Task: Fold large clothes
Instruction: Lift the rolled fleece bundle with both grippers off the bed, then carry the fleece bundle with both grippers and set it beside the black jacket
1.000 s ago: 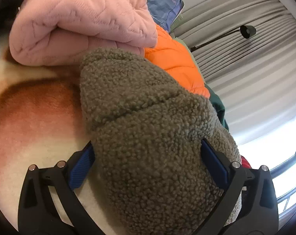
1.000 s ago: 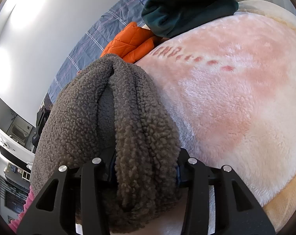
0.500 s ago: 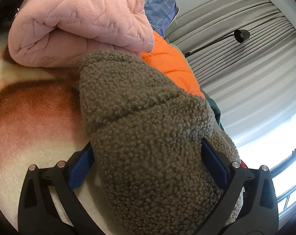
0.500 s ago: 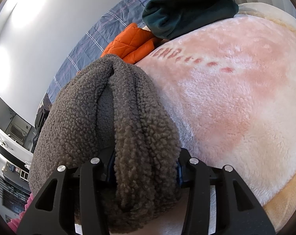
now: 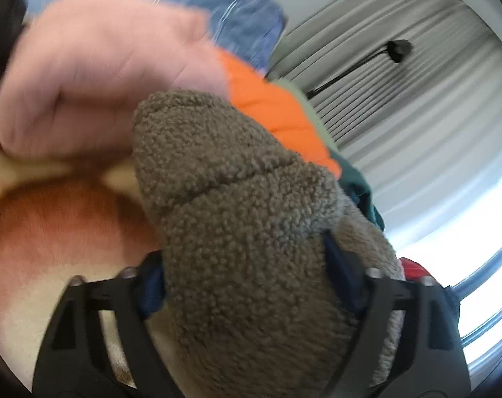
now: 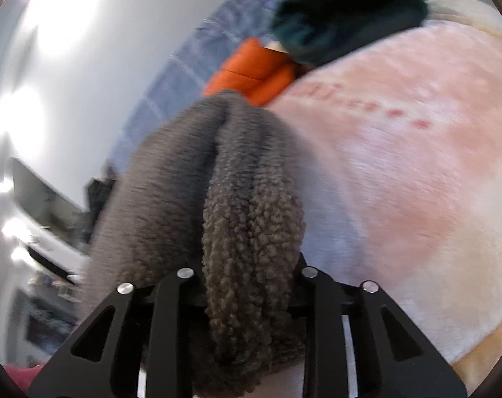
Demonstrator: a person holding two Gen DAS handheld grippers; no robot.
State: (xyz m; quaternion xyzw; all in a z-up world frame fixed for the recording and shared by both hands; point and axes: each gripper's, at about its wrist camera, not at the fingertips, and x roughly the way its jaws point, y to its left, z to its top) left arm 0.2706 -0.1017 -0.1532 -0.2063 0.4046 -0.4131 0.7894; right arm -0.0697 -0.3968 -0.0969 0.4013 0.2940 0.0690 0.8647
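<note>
Fleece garment (image 5: 251, 232) fills the frame centre, bunched between both grippers. Left gripper (image 5: 247, 285) and right gripper (image 6: 247, 288) are closing, pads pressing it.

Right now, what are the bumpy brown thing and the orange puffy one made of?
The brown garment looks like sherpa fleece: matte, covered in tight woolly curls. The orange jacket looks like smooth quilted nylon or polyester, with stitched puffy sections; the blur leaves the exact fabric uncertain.
</note>
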